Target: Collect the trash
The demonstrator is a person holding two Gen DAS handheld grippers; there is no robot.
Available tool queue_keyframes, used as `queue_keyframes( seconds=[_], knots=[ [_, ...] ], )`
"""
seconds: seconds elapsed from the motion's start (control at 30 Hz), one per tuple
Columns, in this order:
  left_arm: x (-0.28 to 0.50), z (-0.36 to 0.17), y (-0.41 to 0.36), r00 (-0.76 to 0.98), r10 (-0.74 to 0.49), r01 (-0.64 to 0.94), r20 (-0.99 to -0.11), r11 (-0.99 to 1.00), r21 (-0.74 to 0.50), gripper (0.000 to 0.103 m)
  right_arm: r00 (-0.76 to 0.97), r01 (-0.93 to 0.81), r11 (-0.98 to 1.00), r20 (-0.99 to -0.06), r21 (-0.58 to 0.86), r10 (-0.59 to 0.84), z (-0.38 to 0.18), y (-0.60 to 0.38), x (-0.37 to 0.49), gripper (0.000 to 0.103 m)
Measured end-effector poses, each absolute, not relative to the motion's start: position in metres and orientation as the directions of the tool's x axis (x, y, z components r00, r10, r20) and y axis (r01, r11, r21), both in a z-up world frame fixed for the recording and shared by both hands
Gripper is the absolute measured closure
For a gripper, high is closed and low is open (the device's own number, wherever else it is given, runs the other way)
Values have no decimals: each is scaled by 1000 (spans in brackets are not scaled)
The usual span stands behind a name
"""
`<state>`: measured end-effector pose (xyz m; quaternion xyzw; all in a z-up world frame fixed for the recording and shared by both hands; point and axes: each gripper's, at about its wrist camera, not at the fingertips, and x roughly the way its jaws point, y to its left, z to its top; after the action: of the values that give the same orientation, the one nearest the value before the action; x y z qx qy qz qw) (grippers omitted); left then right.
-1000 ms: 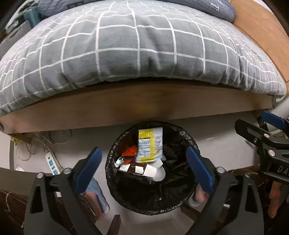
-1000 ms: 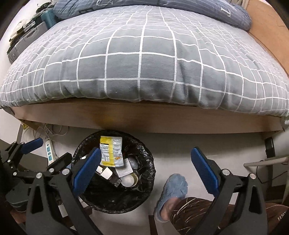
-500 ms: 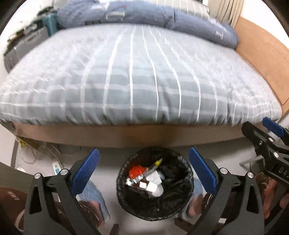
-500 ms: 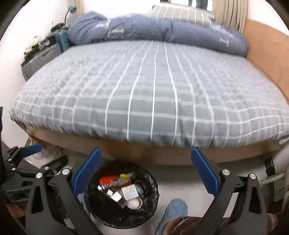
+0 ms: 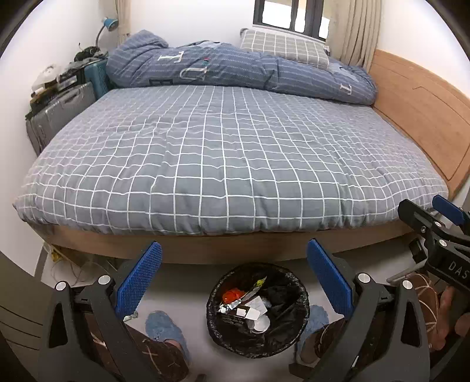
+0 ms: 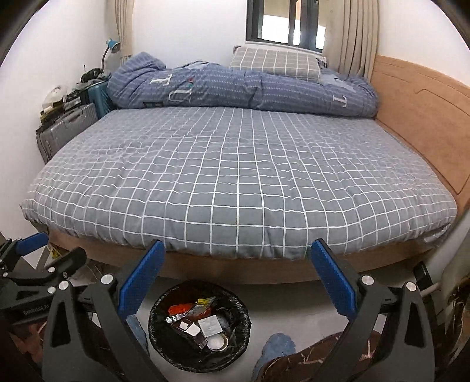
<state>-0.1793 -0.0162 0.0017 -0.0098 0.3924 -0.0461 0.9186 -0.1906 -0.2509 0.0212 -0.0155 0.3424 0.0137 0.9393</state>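
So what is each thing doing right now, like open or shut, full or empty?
Left gripper: open, holding nothing.
Right gripper: open, holding nothing.
Trash bin: upright on the floor, black liner in, partly filled with wrappers.
Grey checked cover: spread flat, no trash on it.
Blue duvet: bunched along the far side.

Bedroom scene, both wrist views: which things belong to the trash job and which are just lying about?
Job:
- trash bin with wrappers inside
- left claw, open
- right claw, open

Lying about:
- bed
- blue duvet
- pillow
- suitcases
- lamp
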Motion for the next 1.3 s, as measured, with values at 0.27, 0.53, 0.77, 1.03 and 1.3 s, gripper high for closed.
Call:
queue_keyframes(
  seconds=[0.27, 0.53, 0.77, 1.03, 1.3],
  knots=[
    [-196, 5, -12, 693, -89, 73, -716, 996, -53, 6, 761, -37, 999, -649, -15, 19, 20, -250, -205, 8],
    [-197, 4, -12, 688, -94, 63, -719, 996, -70, 6, 754, -29, 1000, -656, 1, 23, 17, -251, -203, 8],
    [-198, 6, -12, 689, -89, 60, -719, 996, -65, 6, 755, -35, 999, -656, 1, 27, 17, -250, -202, 8],
    [-199, 13, -12, 709, -43, 30, -704, 999, -31, 6, 752, -36, 999, -658, -4, 24, 16, -247, -202, 8],
    [-196, 13, -10, 708, -38, 34, -706, 999, -19, 6, 748, -41, 999, -663, -26, 14, 14, -242, -200, 8]
  ],
)
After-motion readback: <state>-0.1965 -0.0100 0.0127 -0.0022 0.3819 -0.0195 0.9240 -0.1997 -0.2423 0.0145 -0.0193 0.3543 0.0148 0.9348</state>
